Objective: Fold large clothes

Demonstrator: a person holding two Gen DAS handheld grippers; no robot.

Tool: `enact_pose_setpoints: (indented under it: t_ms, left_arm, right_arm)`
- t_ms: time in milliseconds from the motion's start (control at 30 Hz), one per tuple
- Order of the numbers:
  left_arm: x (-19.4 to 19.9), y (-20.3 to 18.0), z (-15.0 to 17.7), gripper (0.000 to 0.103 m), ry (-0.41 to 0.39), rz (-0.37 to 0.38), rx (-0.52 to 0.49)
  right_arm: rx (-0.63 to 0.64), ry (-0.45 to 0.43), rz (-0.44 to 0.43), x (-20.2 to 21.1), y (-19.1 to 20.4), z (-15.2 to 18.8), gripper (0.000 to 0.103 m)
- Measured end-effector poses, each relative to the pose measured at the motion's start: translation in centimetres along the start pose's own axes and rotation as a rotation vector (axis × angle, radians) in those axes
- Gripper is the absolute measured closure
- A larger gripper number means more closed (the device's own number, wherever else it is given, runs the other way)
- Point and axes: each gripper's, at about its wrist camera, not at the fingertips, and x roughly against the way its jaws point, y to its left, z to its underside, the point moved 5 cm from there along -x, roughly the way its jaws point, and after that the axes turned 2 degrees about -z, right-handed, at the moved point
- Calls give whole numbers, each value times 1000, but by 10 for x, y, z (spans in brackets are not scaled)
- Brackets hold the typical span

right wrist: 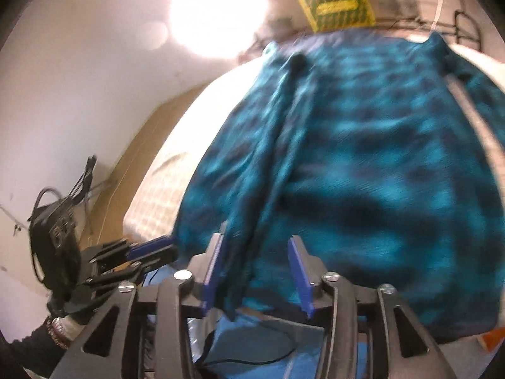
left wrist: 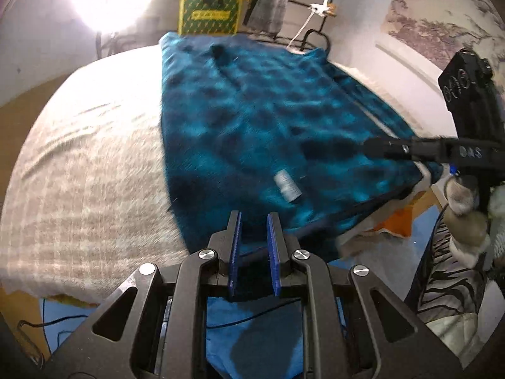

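1 pale bed (left wrist: 79, 158), white walls (left wrist: 41, 47)

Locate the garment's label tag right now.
Left wrist view: the white label tag lies on the blue garment near its near edge, just beyond the left gripper.

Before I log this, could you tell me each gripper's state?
Left gripper: nearly shut; grip on garment cannot be told.
Right gripper: open, garment fold between jaws.

Right tool (right wrist: 257, 263) apart-jawed over the near hem of a blurry teal-and-black garment (right wrist: 363, 158) — a dark fold hangs between its 2 blue pads, grip unclear. Left tool (right wrist: 154, 252) at the garment's left edge on the bed (right wrist: 164, 183).
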Motion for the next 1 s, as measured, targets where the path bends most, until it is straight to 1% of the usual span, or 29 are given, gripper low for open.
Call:
enact_pose_setpoints:
  t_ms: [67, 200, 333, 400, 433, 600, 667, 700, 733, 767, 833, 900, 1000]
  left_arm:
    - [6, -16, -5, 89, -20, 26, -12]
    - [5, -44, -17, 89, -30, 82, -28]
    - [-3, -73, -28, 89, -26, 132, -54]
    - [-9, -87, -35, 89, -19, 161, -58]
    - [-13, -93, -37, 89, -14, 170, -60]
    - [-32, -124, -46, 87, 12, 220, -72]
    - [-40, -142, -48, 80, 25, 246, -92]
    - [-43, -151, -50, 71, 25, 253, -104]
    - [-46, -161, -51, 69, 24, 261, -122]
    - [-48, -171, -53, 69, 24, 271, -140]
    - [-55, -196, -55, 69, 30, 295, -179]
    - [-65, -220, -56, 69, 46, 313, -228]
    - [-69, -246, -54, 69, 59, 341, -270]
  right_arm:
    - [-16, -46, 28, 21, -15, -6, 53]
    - [-58, -134, 90, 65, -51, -12, 52]
    - [-110, -195, 170, 111, -95, -16, 45]
    - [-139, -217, 226, 135, -122, -14, 43]
    - [-152, -219, 245, 144, -133, -13, 40]
    - [-237, -238, 327, 187, -190, 4, 38]
    - [-257, -241, 362, 199, -208, 8, 36]
    - [-270, -240, 385, 205, -218, 11, 35]
    - [-281, -240, 407, 210, -228, 13, 33]
    - [-288, -240, 429, 216, -240, 15, 31]
    - [-317, -237, 485, 224, -263, 22, 30]
    - [-373, -228, 503, 229, -289, 32, 30]
    - [-462, -216, 536, 235, -328, 47, 30]
